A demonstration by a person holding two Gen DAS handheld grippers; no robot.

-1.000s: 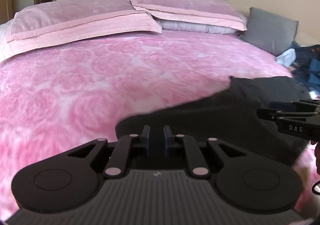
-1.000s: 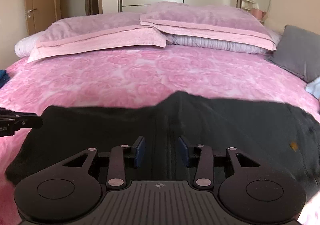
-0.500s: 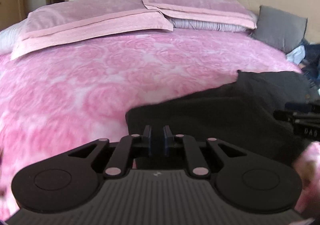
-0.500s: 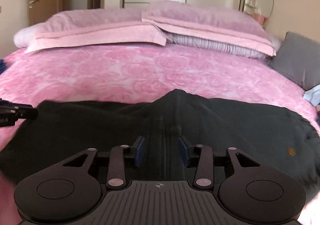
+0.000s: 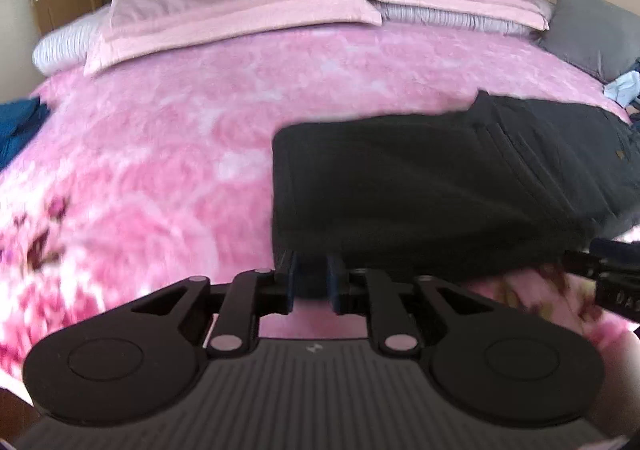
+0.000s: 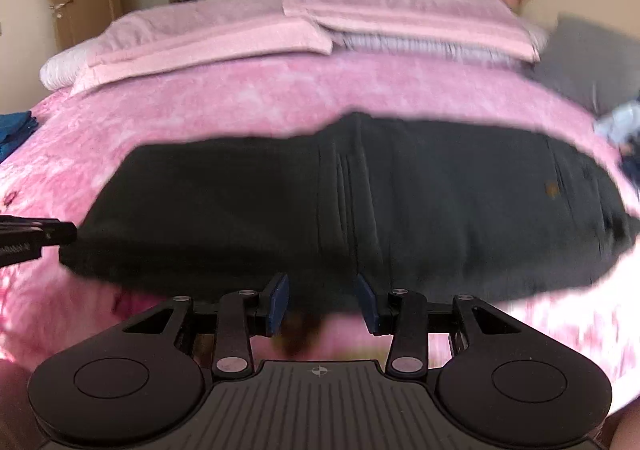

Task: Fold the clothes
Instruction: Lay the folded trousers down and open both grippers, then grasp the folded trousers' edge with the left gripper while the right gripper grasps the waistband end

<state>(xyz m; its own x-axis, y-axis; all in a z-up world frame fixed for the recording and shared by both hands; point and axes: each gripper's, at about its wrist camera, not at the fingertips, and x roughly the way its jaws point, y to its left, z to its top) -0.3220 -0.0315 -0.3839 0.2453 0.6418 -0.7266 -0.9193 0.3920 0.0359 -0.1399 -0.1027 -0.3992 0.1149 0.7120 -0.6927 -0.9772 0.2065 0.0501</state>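
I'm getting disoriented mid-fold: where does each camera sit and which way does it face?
Left wrist: on the left hand-held gripper, facing the headboard over the black garment's left end; its jaws are opening, the fabric edge between them.
Right wrist: on the right hand-held gripper, facing the garment's middle, jaws apart at its near edge.
Shared: garment, pink bedspread, pillows, each other's gripper tip.

Both wrist cams low at the foot of the pink bed (image 5: 168, 154), angled down, facing the pillows (image 6: 208, 38). Left cam close over the dark garment's (image 5: 420, 190) left end; right cam centred on it. Shared: garment, bedspread, pillows.
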